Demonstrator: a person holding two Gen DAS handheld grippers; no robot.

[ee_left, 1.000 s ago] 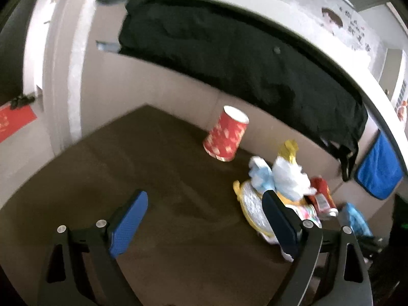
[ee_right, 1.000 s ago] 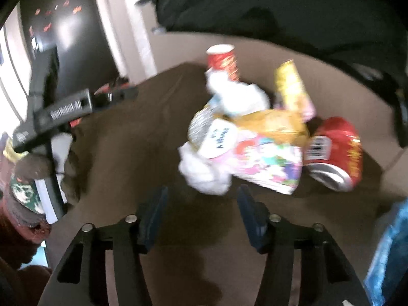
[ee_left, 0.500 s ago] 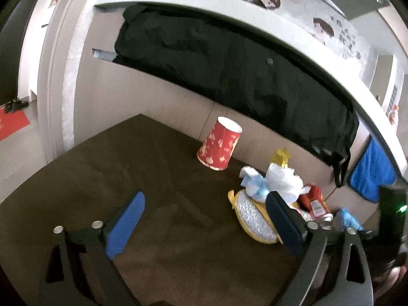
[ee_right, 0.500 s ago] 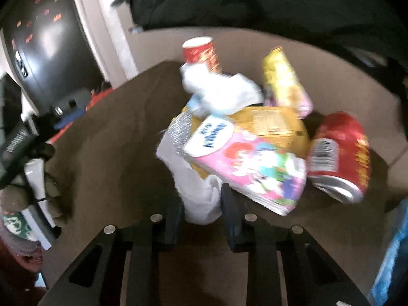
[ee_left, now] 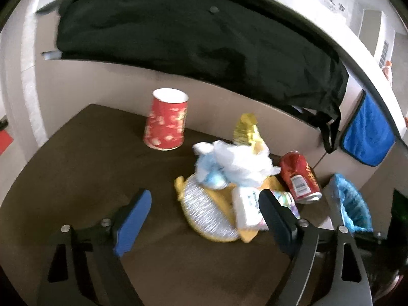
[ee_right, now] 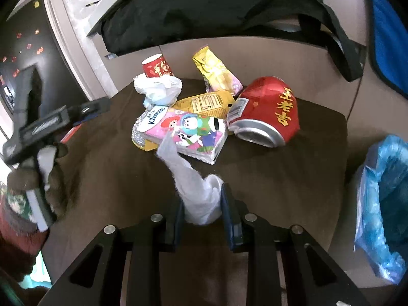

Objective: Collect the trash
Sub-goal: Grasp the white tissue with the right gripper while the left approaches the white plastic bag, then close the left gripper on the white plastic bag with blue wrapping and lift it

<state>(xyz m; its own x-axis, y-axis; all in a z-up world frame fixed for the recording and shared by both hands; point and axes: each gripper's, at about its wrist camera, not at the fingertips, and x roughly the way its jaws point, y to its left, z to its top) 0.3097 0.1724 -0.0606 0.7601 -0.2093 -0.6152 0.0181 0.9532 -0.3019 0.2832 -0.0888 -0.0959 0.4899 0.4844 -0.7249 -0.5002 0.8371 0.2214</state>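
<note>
Your right gripper [ee_right: 201,210] is closed on a crumpled white tissue [ee_right: 196,191], pinched between its two blue pads, with a strip of the tissue trailing up toward the Kleenex pack [ee_right: 186,134]; whether the strip touches the pack you cannot tell from this view. Your left gripper [ee_left: 204,214] is spread wide and holds nothing, hovering over the brown table [ee_left: 76,178], its right finger sitting in front of the Kleenex pack [ee_left: 248,210] in that view. The rest of the trash lies in a heap toward the back of the table: the pink cartoon-printed Kleenex pack rests on a yellow snack bag [ee_right: 206,102] whose silver inside [ee_left: 206,209] shows at its open end, and a second wad of white and pale blue tissue [ee_right: 159,89] sits on the far end of that bag. A crushed red drink can [ee_right: 265,111] with gold lettering lies on its side, touching the right edge of the pack and bag. A smaller gold wrapper [ee_right: 216,72] leans against the wall behind the heap. A red paper cup [ee_left: 167,119] stands upright near the back left, apart from the heap in the left wrist view. A bin lined with a blue bag [ee_right: 382,199] stands just off the right edge of the table. A black garment [ee_left: 191,33] hangs over the ledge above, with a blue cloth [ee_left: 367,137] hanging to its right.
</note>
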